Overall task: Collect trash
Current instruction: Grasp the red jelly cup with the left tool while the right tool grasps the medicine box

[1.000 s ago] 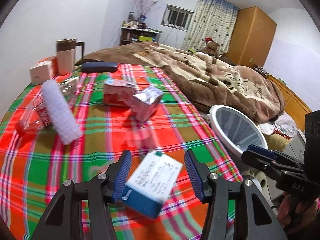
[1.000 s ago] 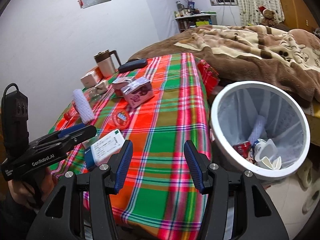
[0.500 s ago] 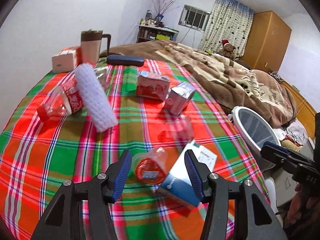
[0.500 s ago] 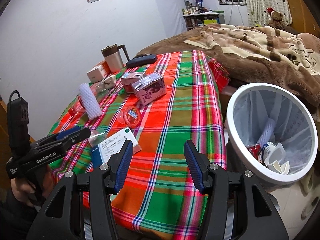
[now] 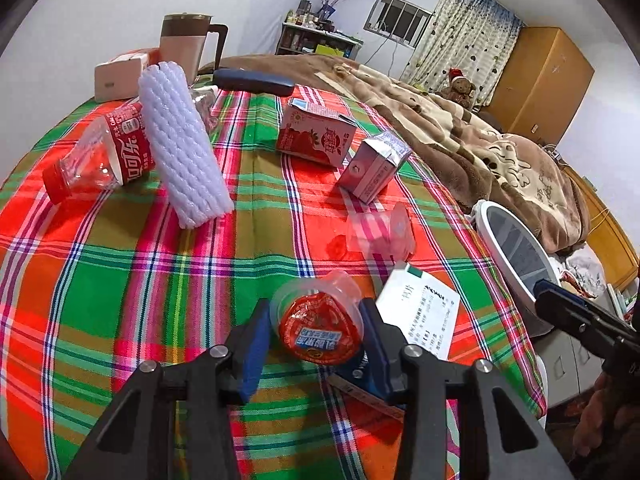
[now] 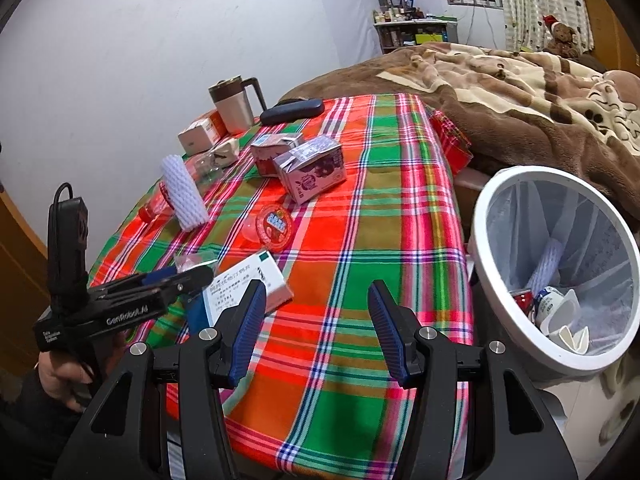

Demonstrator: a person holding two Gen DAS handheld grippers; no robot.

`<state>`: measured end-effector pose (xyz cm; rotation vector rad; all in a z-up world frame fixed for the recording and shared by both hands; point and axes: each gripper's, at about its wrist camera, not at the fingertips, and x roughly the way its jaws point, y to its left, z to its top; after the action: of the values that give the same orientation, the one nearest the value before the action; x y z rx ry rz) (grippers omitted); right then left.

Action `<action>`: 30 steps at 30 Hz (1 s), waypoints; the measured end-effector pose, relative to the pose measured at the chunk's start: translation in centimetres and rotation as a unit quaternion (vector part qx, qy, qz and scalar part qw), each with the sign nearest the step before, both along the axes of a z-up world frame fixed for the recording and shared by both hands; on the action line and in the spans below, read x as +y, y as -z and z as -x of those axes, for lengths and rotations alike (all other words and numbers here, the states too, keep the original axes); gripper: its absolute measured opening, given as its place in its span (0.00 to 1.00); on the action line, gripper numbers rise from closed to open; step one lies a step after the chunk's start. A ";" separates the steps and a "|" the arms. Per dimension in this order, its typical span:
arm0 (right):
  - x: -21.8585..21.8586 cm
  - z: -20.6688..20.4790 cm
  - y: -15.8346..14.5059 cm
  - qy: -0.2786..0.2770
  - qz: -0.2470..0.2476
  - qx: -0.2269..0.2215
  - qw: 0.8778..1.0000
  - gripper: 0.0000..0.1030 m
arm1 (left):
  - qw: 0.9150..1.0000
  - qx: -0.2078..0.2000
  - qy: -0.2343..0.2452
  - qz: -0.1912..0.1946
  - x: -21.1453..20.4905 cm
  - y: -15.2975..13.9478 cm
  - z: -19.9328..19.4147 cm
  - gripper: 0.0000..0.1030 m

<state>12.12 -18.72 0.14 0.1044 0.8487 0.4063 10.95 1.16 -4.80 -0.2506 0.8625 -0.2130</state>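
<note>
A clear plastic cup with a red foil lid (image 5: 318,330) lies on its side on the plaid tablecloth (image 5: 120,280). It sits between the pads of my left gripper (image 5: 316,336), whose jaws are closing; a sliver of cloth still shows at the left pad. In the right wrist view the left gripper (image 6: 188,278) reaches this cup's clear body (image 6: 196,260). My right gripper (image 6: 316,320) hangs open over the table's near edge with nothing in it. The white trash bin (image 6: 480,216), holding a can and cups, stands right of the table.
A white and blue box (image 5: 420,320) lies just right of the held-at cup, and a second cup (image 5: 380,232) lies beyond it. Farther back are two drink cartons (image 5: 316,138), a foam sleeve (image 5: 180,148), a cola bottle (image 5: 100,152), a mug (image 5: 184,44) and a bed (image 5: 480,140).
My left gripper moved down and forward off the white and blue box onto the red-lidded cup, and its jaws have narrowed around it. The right gripper barely shifted.
</note>
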 end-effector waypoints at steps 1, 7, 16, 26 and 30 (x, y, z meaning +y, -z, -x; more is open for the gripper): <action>0.2 0.0 0.0 -0.003 0.000 0.001 1.000 0.53 | 1.000 0.000 -0.003 -0.002 0.1 0.0 0.0 0.43; 1.9 0.2 0.3 -0.029 0.003 0.008 1.000 0.53 | 1.000 -0.007 -0.018 -0.010 1.4 -0.4 0.9 0.42; 2.3 0.6 -0.2 -0.030 0.003 0.002 1.000 0.53 | 0.999 -0.001 0.034 -0.015 0.0 -0.2 2.8 0.42; 0.6 1.3 -0.3 0.004 0.009 -0.001 1.000 0.53 | 0.997 -0.002 0.078 -0.003 -2.9 -0.2 3.9 0.42; 1.1 1.6 -0.2 0.002 0.004 0.000 1.000 0.53 | 0.998 -0.015 0.054 -0.007 -1.9 -0.8 4.3 0.43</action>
<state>10.49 -17.63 0.32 0.0991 0.8489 0.4001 6.64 -0.73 -4.01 -0.1870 0.8487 -0.3092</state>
